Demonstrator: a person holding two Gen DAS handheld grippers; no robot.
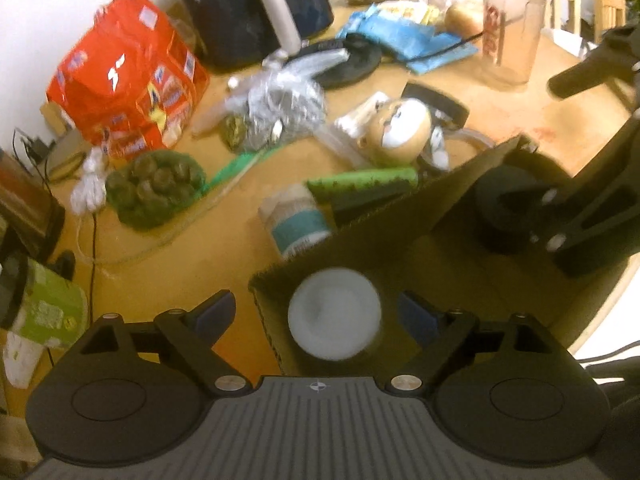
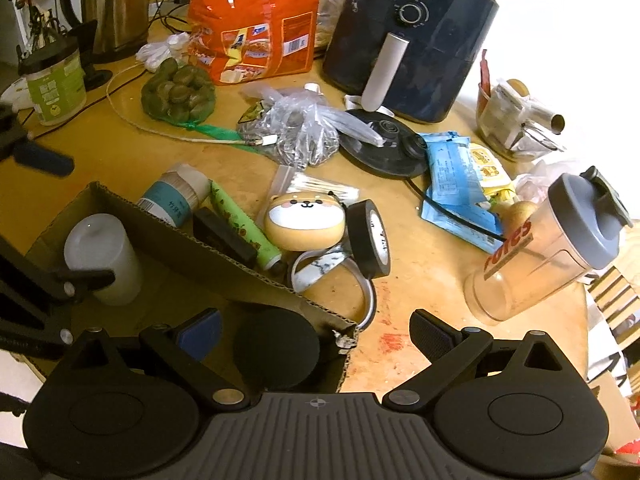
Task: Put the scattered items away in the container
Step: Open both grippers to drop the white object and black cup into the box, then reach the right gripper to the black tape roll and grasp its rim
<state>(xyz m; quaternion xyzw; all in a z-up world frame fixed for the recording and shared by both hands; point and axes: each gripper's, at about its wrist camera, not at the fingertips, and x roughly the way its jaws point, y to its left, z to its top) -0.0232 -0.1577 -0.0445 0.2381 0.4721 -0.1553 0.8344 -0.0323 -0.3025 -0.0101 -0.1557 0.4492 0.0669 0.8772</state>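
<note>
box (image 2: 224, 252): cup (image 2: 104, 260) inside | tube (image 2: 244, 228), tape roll (image 2: 370, 238) behind box wall

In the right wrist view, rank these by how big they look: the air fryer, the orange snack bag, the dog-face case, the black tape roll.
Largest to smallest:
1. air fryer
2. orange snack bag, nearly as big, so the top two are close
3. dog-face case
4. black tape roll, only slightly smaller than the case

Brown corrugated cardboard box (image 2: 224, 254) near left, holding white cylinder (image 2: 105, 258) and black round disc (image 2: 276, 350). Tan-and-white dog-face case (image 2: 305, 222) at centre; green floral-print tube (image 2: 244, 226) just left. Orange printed bag (image 2: 256, 20) and navy air fryer (image 2: 408, 44) far. Yellow-tan table (image 2: 420, 280).
</note>
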